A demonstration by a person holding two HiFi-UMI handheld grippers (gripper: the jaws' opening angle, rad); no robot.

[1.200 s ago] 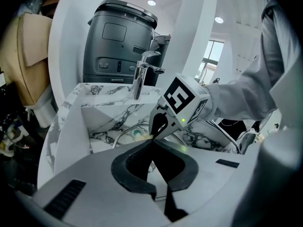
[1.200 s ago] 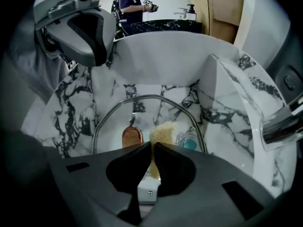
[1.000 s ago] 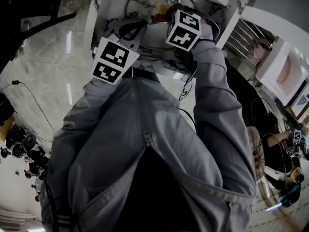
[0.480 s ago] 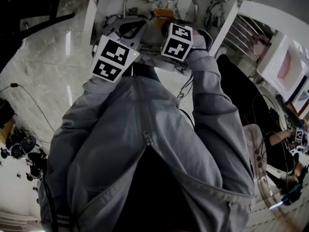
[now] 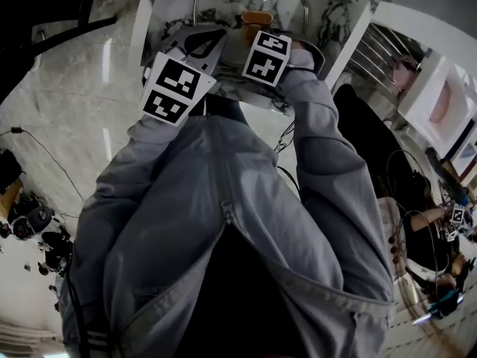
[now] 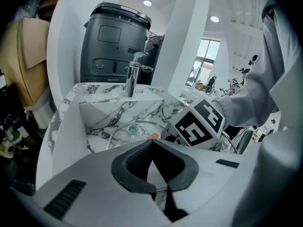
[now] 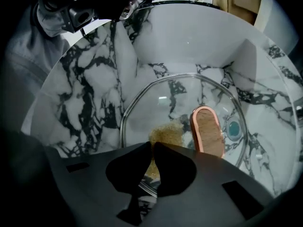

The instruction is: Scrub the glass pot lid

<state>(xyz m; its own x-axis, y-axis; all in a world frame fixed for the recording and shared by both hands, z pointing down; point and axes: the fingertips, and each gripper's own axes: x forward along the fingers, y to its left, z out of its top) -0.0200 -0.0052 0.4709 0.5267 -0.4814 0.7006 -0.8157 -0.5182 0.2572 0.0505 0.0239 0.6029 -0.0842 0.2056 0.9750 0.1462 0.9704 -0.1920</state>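
Golden scouring pad is pinched in the right gripper, round glass pot lid clamped by the left gripper. Scrubbing is in hand; pressed strokes across the glass are called for.

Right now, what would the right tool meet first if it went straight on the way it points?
Probably the glass pot lid, just beyond the scrub pad the right tool grips.
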